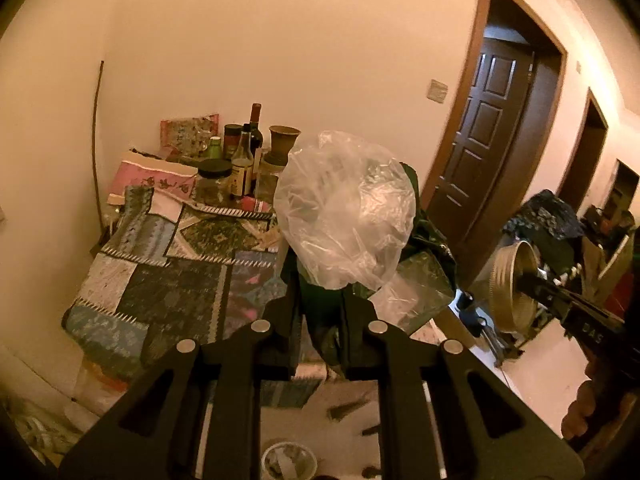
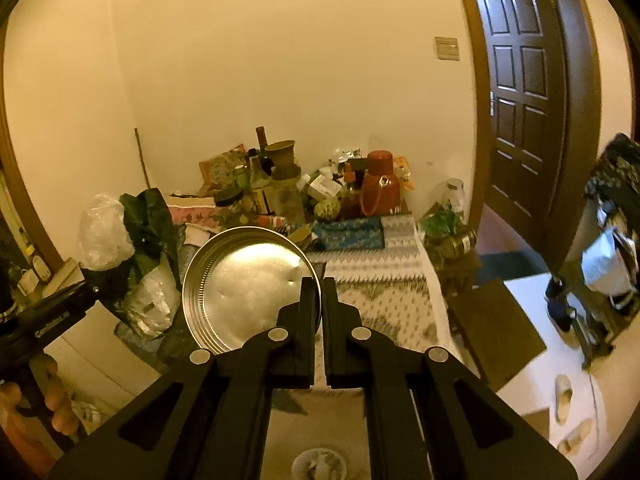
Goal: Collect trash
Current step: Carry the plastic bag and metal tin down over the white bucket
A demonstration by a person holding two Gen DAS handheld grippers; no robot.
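- Above the desk [image 1: 160, 280] with its patchwork cloth, the left tongs [image 1: 318, 300] pinch a bunch of bags: a clear plastic bag [image 1: 344, 208] puffed up on top, a dark green bag [image 1: 428, 236] behind and below it.
- The same bundle shows from the right wrist view at far left: clear plastic bag [image 2: 102, 232], dark green bag [image 2: 150, 220], the left tongs' body under them.
- The right tongs [image 2: 319, 292] are pressed together on the rim of a round metal lid [image 2: 248, 288], held on edge, hollow side facing the camera.
- In the left wrist view the metal lid [image 1: 512, 284] sits at the right, edge-on, with the right tongs [image 1: 532, 278] gripping it, well apart from the bag bundle.
- Back of the desk against the wall: wine bottle [image 1: 255, 124], clay pot [image 1: 283, 140], dark-lidded jar [image 1: 215, 176], all crowded together.
- The right wrist view also shows a red thermos [image 2: 380, 184] on the desk, right of the bottles.
- Small white cup [image 1: 289, 460] on the floor below the left tongs, scraps inside, too blurred to name.
- Brown panelled door [image 2: 520, 92] stands at the right.
- Pale slippers [image 2: 564, 398] on the floor at lower right.
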